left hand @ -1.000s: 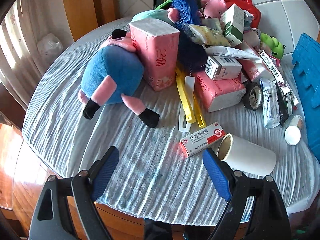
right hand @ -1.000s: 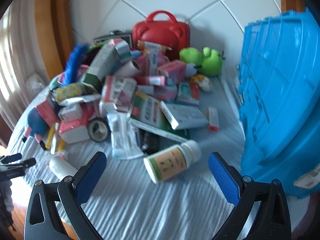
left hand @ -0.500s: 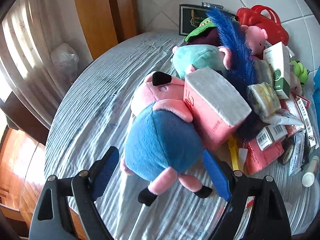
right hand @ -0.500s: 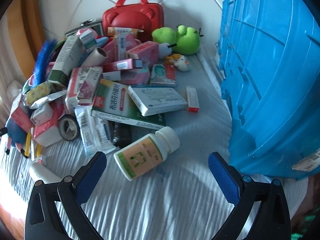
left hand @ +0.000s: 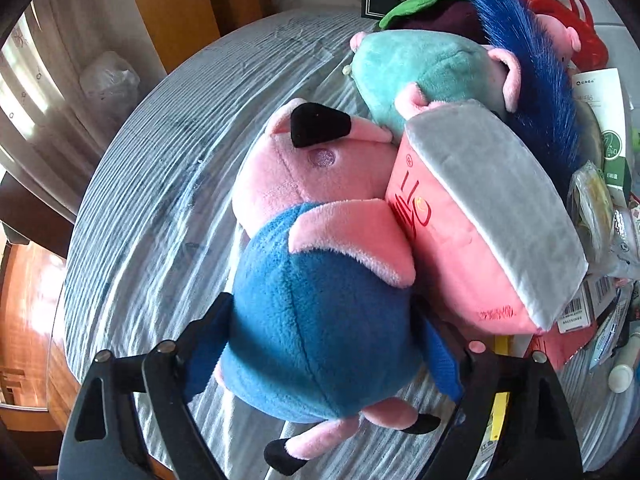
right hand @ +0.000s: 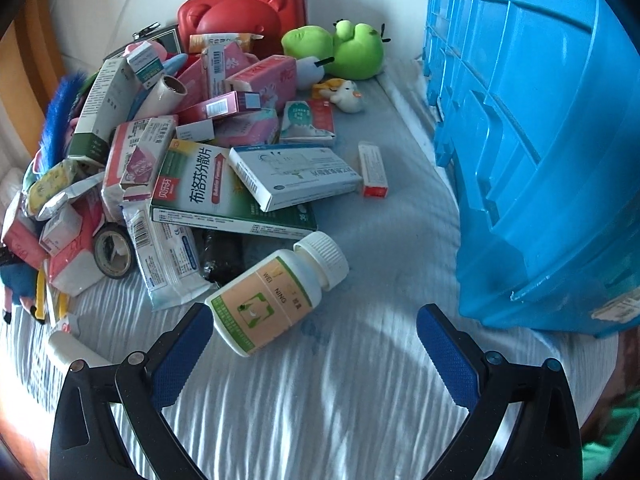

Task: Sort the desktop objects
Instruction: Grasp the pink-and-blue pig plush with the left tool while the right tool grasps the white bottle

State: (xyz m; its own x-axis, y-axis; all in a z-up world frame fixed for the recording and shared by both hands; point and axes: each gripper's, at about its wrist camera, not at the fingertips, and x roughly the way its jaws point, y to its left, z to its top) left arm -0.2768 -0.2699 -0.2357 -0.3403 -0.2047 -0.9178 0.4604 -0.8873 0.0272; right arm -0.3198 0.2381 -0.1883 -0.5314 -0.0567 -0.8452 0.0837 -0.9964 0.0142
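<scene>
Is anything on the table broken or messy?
Yes, messy. The medicine boxes lie heaped crookedly on one another instead of in the blue crate. The white pill bottle lies tipped on its side with its cap on. One pink and white box looks crumpled and torn. Nothing looks spilled.

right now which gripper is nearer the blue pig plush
Left. The left gripper straddles the blue pig plush, a finger on each side. The right gripper is far across the pile, by the pill bottle.

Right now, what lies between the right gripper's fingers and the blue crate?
In the right wrist view, only bare striped cloth separates the right gripper from the blue crate; the pill bottle lies by its left finger.
</scene>
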